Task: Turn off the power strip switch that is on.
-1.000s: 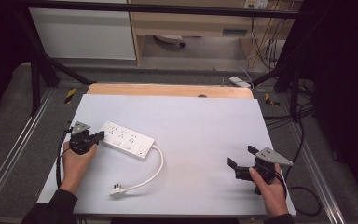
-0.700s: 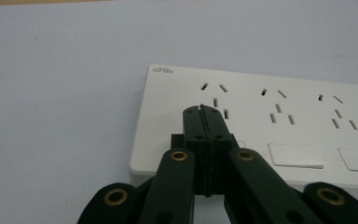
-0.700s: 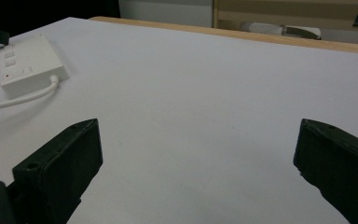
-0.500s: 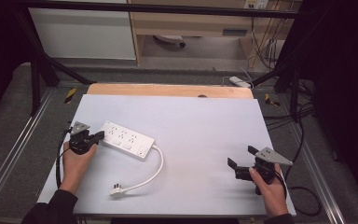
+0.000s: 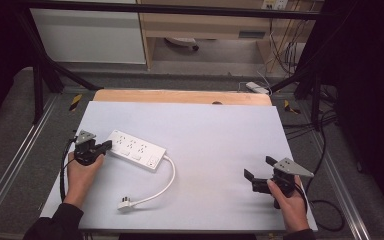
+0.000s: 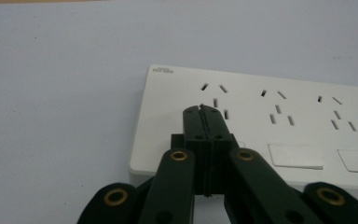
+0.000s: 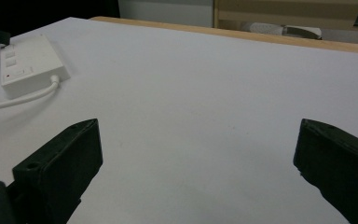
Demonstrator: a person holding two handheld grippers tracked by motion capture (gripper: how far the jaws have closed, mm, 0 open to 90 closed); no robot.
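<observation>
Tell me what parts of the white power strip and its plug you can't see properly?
- Left gripper view: the left gripper, jaws shut, covers part of the power strip; the right edge cuts it off.
- Right gripper view: the cord runs off the left edge.
- High view: the plug is too small to count prongs.

Right gripper (image 7: 198,154): jaws wide apart, nothing btwn them, over bare white tabletop (image 7: 205,93). Power strip (image 7: 30,65) at upper left, well away, lying flat; white cord (image 7: 23,98) exits its near end and runs off the left edge. Wooden edge (image 7: 270,38) along far side.
</observation>
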